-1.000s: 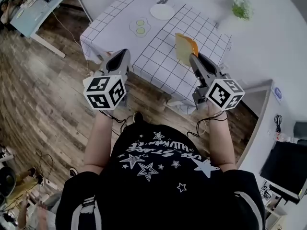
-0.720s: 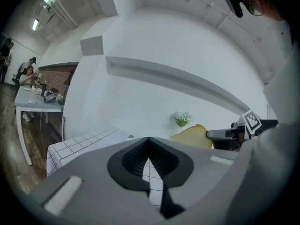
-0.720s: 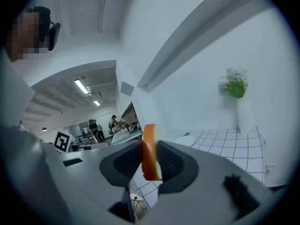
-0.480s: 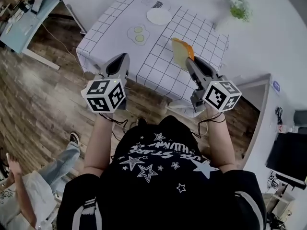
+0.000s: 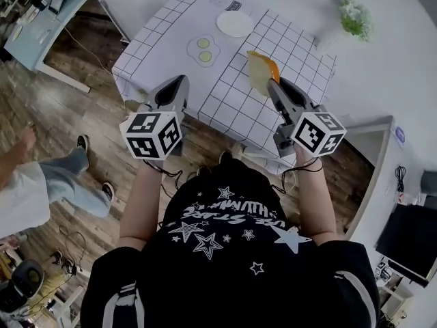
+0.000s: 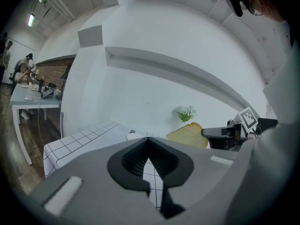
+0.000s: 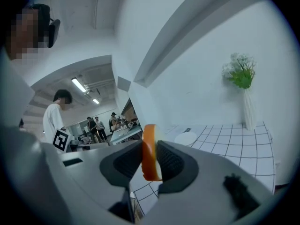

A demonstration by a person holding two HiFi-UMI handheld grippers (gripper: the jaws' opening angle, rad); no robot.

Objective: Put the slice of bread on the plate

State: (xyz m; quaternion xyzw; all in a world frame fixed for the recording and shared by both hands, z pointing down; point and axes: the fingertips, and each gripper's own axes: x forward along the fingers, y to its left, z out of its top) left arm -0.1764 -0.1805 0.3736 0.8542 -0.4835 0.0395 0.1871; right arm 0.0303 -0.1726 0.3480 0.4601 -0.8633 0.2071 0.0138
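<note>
A slice of bread (image 5: 260,72) with an orange crust stands on edge in my right gripper (image 5: 274,86), which is shut on it, above the near right part of the white grid-cloth table (image 5: 164,43). In the right gripper view the bread (image 7: 150,152) sits upright between the pads. The empty white plate (image 5: 235,23) lies at the table's far side, beyond the bread; the same plate (image 7: 186,138) shows ahead of the right jaws. My left gripper (image 5: 175,89) hovers shut and empty over the table's near edge; its tips (image 6: 148,138) meet, with the bread (image 6: 189,135) off to its right.
Two fried eggs (image 5: 203,49) lie on the cloth between the grippers and the plate. A white vase with green flowers (image 5: 354,20) stands at the table's far right corner. A person's leg (image 5: 65,176) is on the wooden floor at left. A desk (image 5: 34,29) stands far left.
Both grippers have edged forward toward the table, the right one still holding the bread. A person has walked into view on the floor at left.
</note>
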